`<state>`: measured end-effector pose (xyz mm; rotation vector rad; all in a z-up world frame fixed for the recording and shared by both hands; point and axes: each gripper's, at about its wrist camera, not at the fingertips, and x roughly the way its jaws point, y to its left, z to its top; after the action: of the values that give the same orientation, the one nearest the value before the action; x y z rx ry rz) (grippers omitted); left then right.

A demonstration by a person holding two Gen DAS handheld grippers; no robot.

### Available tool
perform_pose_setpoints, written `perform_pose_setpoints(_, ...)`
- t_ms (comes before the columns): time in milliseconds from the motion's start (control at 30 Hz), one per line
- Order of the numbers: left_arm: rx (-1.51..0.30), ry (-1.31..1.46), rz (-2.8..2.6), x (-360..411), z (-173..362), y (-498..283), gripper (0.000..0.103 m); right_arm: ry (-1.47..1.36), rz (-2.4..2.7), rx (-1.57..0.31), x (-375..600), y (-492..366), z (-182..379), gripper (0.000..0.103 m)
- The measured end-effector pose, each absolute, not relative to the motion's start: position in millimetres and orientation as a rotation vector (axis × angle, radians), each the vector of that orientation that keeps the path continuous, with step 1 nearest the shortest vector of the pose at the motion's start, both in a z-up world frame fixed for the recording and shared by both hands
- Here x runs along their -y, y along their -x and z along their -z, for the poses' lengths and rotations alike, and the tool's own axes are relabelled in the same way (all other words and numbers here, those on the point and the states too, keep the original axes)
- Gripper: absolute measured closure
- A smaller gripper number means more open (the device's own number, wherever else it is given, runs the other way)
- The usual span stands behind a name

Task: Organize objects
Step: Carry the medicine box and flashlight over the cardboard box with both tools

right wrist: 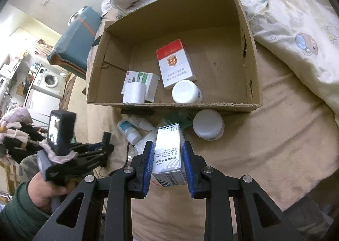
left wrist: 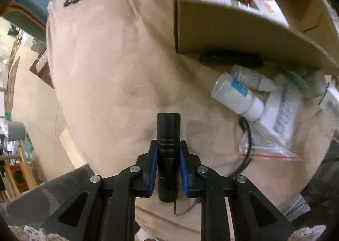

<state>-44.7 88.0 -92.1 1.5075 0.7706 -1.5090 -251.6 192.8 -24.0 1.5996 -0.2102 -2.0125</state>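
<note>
My left gripper (left wrist: 168, 145) is shut on a black flashlight (left wrist: 168, 135), held above the beige bedsheet and left of the cardboard box (left wrist: 233, 29). The same gripper shows in the right wrist view (right wrist: 106, 141), low at the left, held by a hand. My right gripper (right wrist: 167, 145) is shut on a white medicine carton (right wrist: 168, 152) with blue print, in front of the cardboard box (right wrist: 180, 104). Inside the box lie a red and white cigarette pack (right wrist: 175, 65), small white cartons (right wrist: 139, 86) and a white jar (right wrist: 186, 91).
In front of the box lie a black cylinder (left wrist: 231, 58), white dropper bottles (left wrist: 237, 94), a plastic bag (left wrist: 275, 135) with a white packet, a black cord (left wrist: 246, 135) and a white jar (right wrist: 208, 124). A patterned quilt (right wrist: 296, 18) is heaped right and behind. A teal suitcase (right wrist: 78, 39) stands left.
</note>
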Motion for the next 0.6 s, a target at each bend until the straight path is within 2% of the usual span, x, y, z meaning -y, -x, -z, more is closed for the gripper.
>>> perform_pose_setpoints(200,-0.778,-1.415,1.583,-102,56,42,0.085,-1.578,2.012,0.208,-194,246,19,0.074)
perform_pose_setpoints(367,-0.765,-1.302,1.672,-125,8,51,0.085,-1.411,2.018,0.291,-199,241,-13,0.074)
perform_pose_setpoints(600,-0.698,-1.084,1.809,-70,-93,56,0.085,-1.267,2.071,0.354,-206,247,-55,0.074)
